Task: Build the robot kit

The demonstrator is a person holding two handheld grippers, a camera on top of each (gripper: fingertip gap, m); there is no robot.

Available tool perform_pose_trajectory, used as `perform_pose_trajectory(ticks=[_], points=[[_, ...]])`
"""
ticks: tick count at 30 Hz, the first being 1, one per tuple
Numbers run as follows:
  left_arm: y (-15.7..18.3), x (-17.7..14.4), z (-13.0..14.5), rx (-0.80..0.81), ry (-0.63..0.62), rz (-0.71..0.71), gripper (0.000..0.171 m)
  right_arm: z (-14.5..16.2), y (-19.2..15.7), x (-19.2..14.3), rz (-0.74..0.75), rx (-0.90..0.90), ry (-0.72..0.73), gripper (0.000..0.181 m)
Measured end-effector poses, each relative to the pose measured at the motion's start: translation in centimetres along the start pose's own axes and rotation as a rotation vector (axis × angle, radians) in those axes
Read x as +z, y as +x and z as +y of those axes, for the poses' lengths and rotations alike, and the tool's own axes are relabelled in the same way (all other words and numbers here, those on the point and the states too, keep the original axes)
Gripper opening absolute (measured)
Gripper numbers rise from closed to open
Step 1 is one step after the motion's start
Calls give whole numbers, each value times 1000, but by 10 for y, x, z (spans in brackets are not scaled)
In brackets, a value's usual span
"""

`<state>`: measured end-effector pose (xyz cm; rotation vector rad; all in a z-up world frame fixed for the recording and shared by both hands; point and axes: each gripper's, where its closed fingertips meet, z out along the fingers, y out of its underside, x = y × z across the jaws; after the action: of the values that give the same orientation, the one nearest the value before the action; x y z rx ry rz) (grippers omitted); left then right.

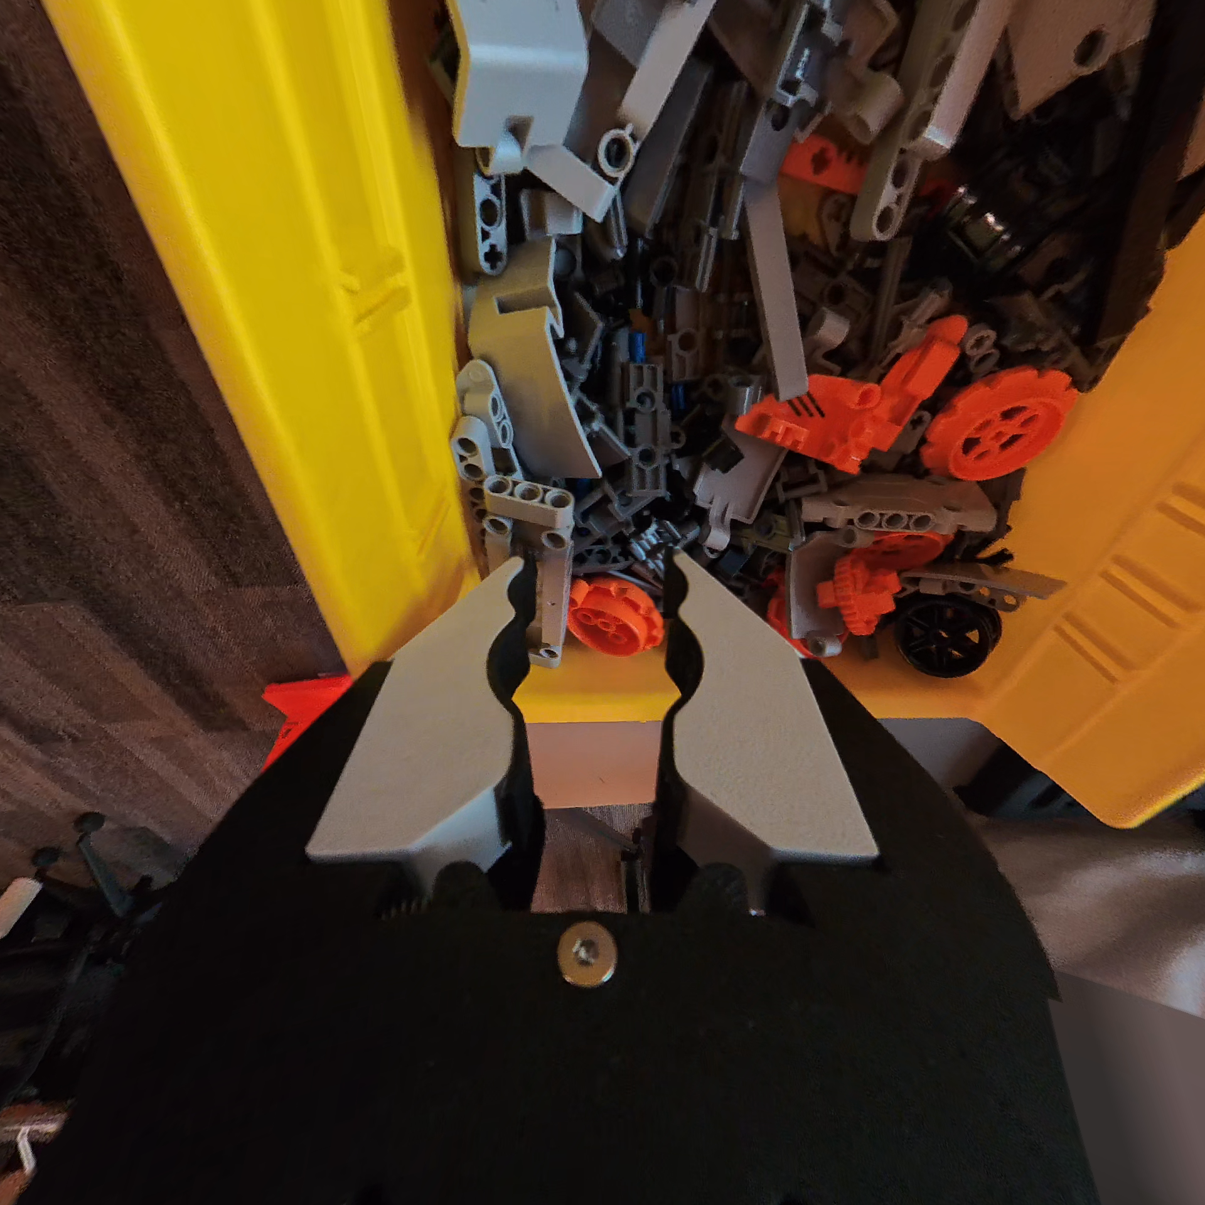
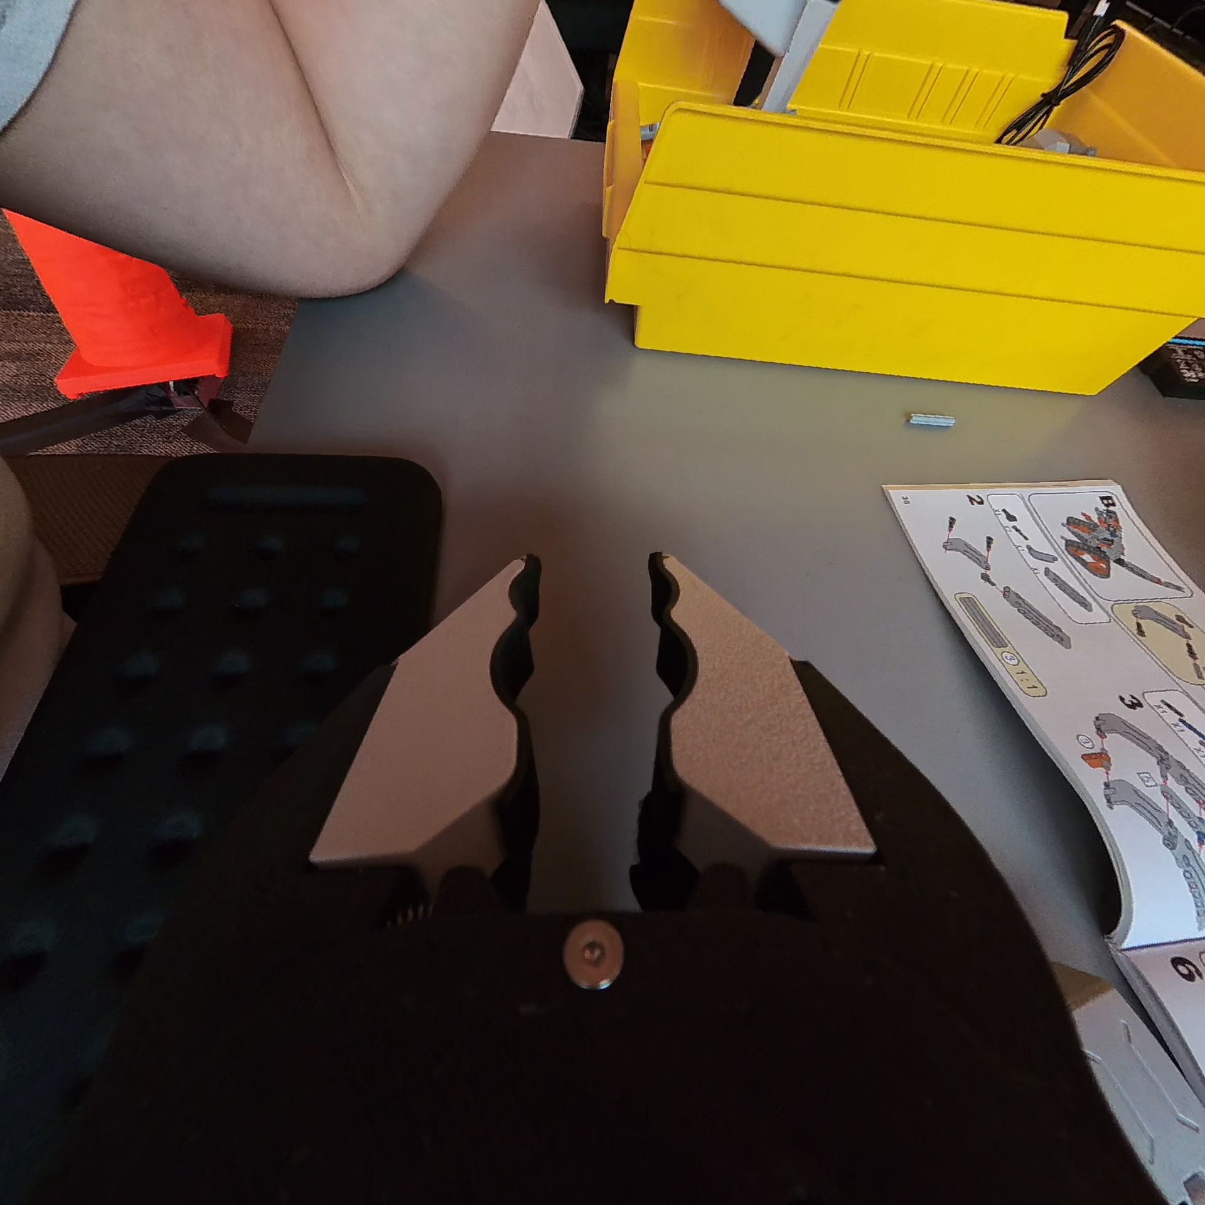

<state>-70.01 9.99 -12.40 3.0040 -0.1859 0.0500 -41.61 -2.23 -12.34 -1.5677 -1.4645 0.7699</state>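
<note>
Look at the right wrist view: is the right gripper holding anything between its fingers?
No, the right gripper is open, with only the bare grey table showing between its fingers.

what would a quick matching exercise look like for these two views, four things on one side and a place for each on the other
Things:
1. left tool
2. right tool
3. small grey piece
4. orange cone

Places:
A. on the carpet, off the table's edge
B. over bare grey table, nothing between its fingers
C. at the near end of a yellow bin of building parts
D. alone on the table between a yellow bin and the instruction booklet

Pairs: 1-C, 2-B, 3-D, 4-A
</note>
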Motion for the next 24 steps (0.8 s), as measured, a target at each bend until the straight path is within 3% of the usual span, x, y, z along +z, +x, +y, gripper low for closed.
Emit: perform_pose_trajectory(ticks=[8,12,24], points=[[-3,2,0,-31,-31,-62,32,1,-1,0,0,-11,-7,34],[-14,0,-7,-66,-11,-110,10,1,-1,0,1,-17,-10,33],[-11,-6,-11,-34,36,-95,7,2,-2,1,-1,-27,-17,33]])
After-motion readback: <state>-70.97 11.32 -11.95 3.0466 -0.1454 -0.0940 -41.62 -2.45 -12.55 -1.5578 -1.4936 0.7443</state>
